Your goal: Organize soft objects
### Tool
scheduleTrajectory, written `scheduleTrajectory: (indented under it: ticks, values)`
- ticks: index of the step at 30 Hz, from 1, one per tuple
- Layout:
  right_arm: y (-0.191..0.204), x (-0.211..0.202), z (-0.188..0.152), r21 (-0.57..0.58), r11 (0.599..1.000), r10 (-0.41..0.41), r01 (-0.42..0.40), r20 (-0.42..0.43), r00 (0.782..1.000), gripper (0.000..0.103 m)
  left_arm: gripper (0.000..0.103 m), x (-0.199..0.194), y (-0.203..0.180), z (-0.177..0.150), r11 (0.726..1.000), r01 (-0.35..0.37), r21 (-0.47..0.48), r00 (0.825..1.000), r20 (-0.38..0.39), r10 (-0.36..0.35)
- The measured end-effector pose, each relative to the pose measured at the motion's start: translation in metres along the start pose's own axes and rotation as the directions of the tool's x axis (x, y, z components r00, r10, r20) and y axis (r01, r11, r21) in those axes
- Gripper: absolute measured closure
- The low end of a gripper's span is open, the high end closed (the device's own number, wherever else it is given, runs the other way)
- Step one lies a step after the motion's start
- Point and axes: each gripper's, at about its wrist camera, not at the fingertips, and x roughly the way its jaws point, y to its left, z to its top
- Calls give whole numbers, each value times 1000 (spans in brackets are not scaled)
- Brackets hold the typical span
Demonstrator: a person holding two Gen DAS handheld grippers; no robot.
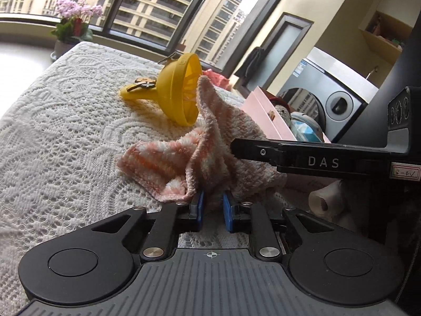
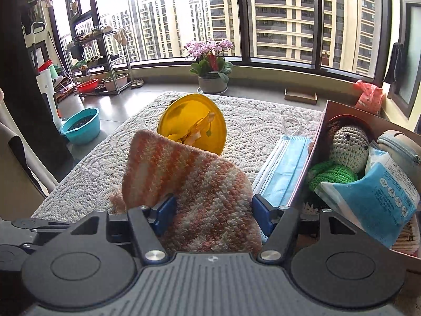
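Pink-and-white striped terry makes up the towel (image 1: 208,155), a small fluffy cloth bunched up on the near part of the table (image 1: 65,131), which is covered in white lace. The left tool (image 1: 212,206) has its blue pads (image 1: 200,205) drawn in narrow and pinched on a fold at the towel's near edge, so the cloth rises in a peak from that grip. From the right, the right tool (image 2: 213,212) reaches into the same towel (image 2: 189,179); its blue pads (image 2: 165,212) stand wide apart with the cloth bulging between them, and they do not appear to press on it. In the left wrist view its black finger marked DAS lies across the right side of the towel.

Just beyond the towel lies a yellow funnel-shaped toy (image 1: 176,89) tipped on its side, its wide mouth turned toward the cloth and touching its raised corner. A blue face mask (image 2: 285,168) lies flat on the lace to the right of the towel. Right of the mask stands an open cardboard box (image 2: 318,142) holding a crocheted doll (image 2: 347,147) with green knit parts, a blue packet (image 2: 379,200) and a grey zip pouch (image 2: 400,142). Far behind, a pot of pink orchids (image 2: 210,60) stands by the window.
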Motion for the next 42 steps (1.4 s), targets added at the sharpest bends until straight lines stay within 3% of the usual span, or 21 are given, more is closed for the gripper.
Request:
scheduleTrajectory:
  ticks: [3,7,10,11,13,15,16,18,22,24,29,31,34,36,40,42]
  values:
    - [17,12,-6,-83,994,-75,77,29,997,17,84,-15,6,-4,1000,-15,-17,1000,25,16]
    - [32,20,-17,-146,988,-57,54,-13,998,10,84,-40,19,-9,995,-79,-58,993,82,84]
    - [38,21,-29,-186,980,-71,71,5,997,10,81,-53,31,-4,987,-129,-95,985,100,139]
    - [40,21,-31,-201,976,-79,80,15,997,13,81,-56,34,-2,985,-134,-107,984,107,145]
    - [39,21,-32,-207,975,-79,82,20,997,30,81,-62,37,2,983,-136,-121,981,124,151]
    - [38,14,-30,-200,977,-73,74,16,997,62,81,-65,33,5,985,-132,-108,979,139,146]
    - [38,5,-31,-215,974,-68,71,20,997,67,81,-65,30,7,986,-130,-101,979,143,144]
    - [39,-15,-36,-230,971,-57,63,32,998,72,81,-61,21,11,989,-129,-72,980,145,138]
    - [23,-65,-52,-178,984,-8,13,28,1000,72,80,-42,-14,26,989,-143,41,977,162,135]
    - [10,-90,-68,-155,987,-33,41,58,998,72,80,-29,-37,36,983,-144,118,977,177,122]
    - [-30,-118,-103,-38,985,-163,166,69,984,71,76,26,-90,61,924,-222,312,966,196,167]
    - [-42,-121,-116,7,983,-184,184,66,981,68,75,49,-102,69,876,-317,363,940,241,240]
    - [-47,-129,-131,40,983,-181,178,115,977,50,76,78,-103,82,819,-422,388,903,256,345]
    - [-46,-128,-139,44,984,-177,173,142,974,41,76,97,-97,90,805,-448,389,894,221,390]
    - [-42,-124,-145,26,982,-189,187,159,969,38,78,120,-77,93,798,-469,379,881,142,451]
    - [-44,-126,-145,36,984,-175,172,165,971,37,78,123,-73,93,789,-492,367,869,151,471]
